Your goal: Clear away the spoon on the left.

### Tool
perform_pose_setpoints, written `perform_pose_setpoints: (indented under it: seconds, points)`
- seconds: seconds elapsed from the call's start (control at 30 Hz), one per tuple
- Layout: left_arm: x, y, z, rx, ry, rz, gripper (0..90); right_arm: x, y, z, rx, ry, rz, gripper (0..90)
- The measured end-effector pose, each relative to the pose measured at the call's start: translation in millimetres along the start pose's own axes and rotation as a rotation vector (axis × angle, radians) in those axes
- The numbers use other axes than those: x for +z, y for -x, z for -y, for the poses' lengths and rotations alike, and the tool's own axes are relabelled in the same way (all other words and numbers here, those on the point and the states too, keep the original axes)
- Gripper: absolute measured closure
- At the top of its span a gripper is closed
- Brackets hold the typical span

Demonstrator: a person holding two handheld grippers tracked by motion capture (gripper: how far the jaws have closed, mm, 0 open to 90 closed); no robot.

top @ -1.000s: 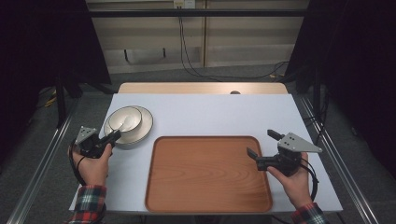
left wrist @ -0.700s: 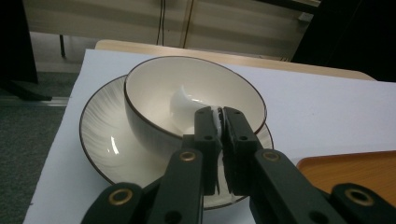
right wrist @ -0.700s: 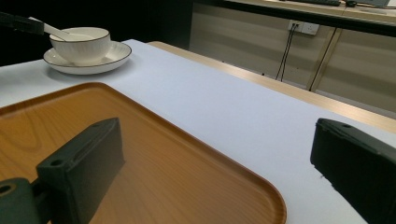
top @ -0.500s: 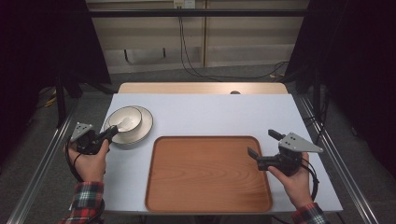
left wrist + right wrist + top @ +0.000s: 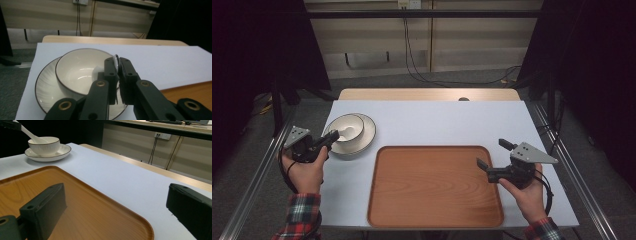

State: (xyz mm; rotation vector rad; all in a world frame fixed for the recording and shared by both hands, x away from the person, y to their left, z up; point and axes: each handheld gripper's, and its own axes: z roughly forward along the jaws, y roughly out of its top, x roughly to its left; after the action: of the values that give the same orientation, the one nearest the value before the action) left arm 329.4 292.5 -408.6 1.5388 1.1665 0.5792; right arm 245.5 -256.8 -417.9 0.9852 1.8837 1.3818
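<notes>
My left gripper (image 5: pixel 328 141) is clamped on the handle of a white spoon (image 5: pixel 31 135), seen edge-on between its jaws in the left gripper view (image 5: pixel 116 62). The spoon's scoop end rests inside the bowl (image 5: pixel 346 127), with the handle slanting up and out toward the gripper. The bowl sits on a plate (image 5: pixel 367 136) at the near left of the white table (image 5: pixel 437 120), just beside the far-left corner of the tray (image 5: pixel 432 185). My right gripper (image 5: pixel 484 167) hovers over the tray's right edge, jaws wide apart with nothing between them; in the right gripper view they frame the tray's corner (image 5: pixel 140 227) and the table beyond. The bowl (image 5: pixel 44 144) and plate (image 5: pixel 53 155) stand well apart from this gripper.
</notes>
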Motion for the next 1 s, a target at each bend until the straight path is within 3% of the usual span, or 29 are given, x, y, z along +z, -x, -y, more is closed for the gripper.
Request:
perform_pose_setpoints:
  seconds: [0.4, 0.67, 1.0]
  points:
    - [-9.2, 7.8, -18.9, -0.003, 0.003, 0.069, 85.5, 1.1, -0.8, 0.2, 0.001, -0.005, 0.004, 2.2]
    - [-14.7, 13.7, -29.3, 0.007, 0.005, 0.086, 85.6, 1.2, -1.0, 0.1, 0.004, -0.005, 0.003, 2.2]
    - [-16.8, 34.0, -36.9, 0.018, -0.014, 0.185, 85.6, 1.2, -1.1, -0.1, 0.004, -0.003, 0.001, 2.2]
